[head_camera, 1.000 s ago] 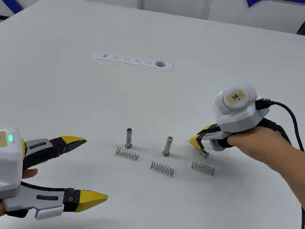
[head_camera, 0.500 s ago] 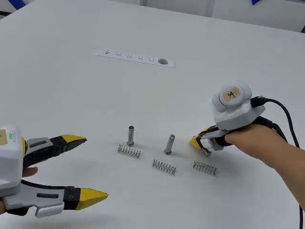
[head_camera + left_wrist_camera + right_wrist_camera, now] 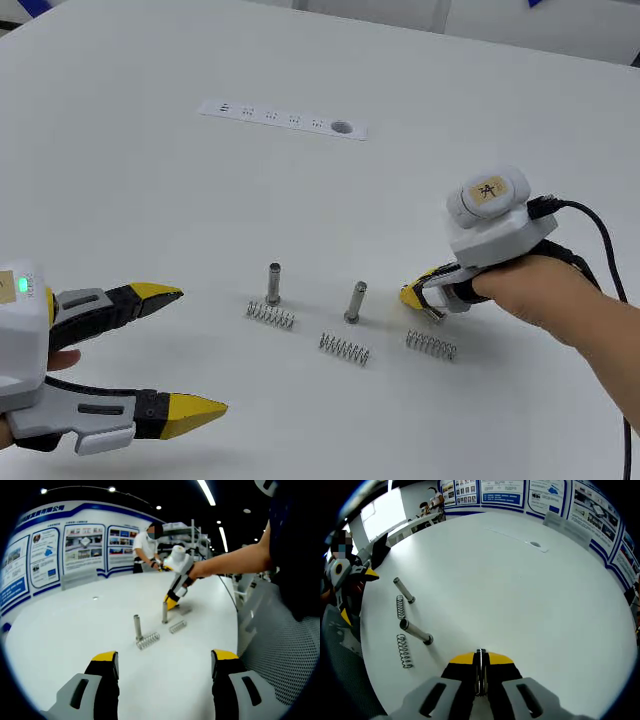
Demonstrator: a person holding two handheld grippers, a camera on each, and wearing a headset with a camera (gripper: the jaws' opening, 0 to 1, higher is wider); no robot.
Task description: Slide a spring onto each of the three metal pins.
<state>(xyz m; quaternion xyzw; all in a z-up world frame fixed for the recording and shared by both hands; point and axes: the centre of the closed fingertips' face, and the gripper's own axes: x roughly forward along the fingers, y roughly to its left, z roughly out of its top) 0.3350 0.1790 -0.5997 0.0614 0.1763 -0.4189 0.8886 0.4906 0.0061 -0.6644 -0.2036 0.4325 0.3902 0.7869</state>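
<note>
right gripper (image 3: 408,294) clamped on pin (image 3: 432,314) (left gripper (image 3: 200,350) wide apart)

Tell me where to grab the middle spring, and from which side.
Grip the middle spring across its coils near one end, coming down from above: it lies flat on the table, and that likely leaves the other end open for the upright pin behind it.
</note>
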